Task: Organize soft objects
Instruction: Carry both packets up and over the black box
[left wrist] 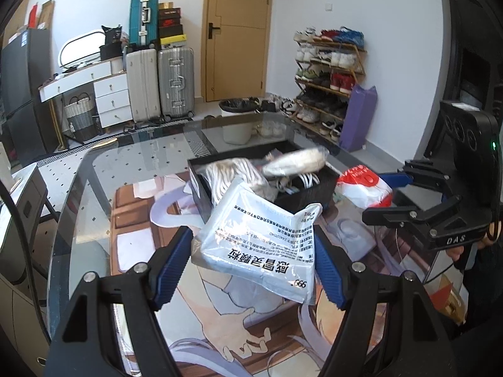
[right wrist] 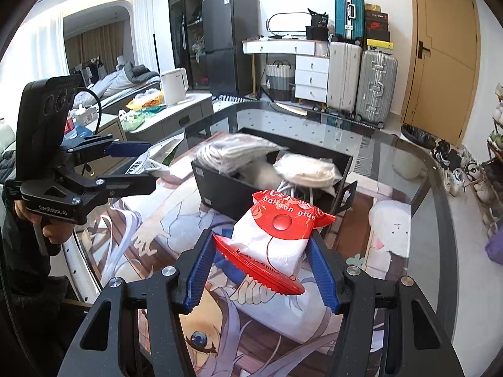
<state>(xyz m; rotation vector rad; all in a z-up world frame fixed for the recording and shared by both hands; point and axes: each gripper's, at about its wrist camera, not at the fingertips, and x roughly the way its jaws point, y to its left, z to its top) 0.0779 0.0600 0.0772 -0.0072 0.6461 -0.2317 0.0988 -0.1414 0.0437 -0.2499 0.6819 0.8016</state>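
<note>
My left gripper is shut on a silver-white printed pouch, held above the table just short of the black box. My right gripper is shut on a red and white balloon glue packet, held just in front of the same black box. The box holds bagged white soft items, also seen in the right wrist view. The right gripper with the packet shows at the right of the left wrist view. The left gripper with the pouch shows at the left of the right wrist view.
The box stands on a glass table with an anime-print mat. Suitcases, a white dresser, a bin and a shoe rack stand beyond. A counter with a kettle is at the left.
</note>
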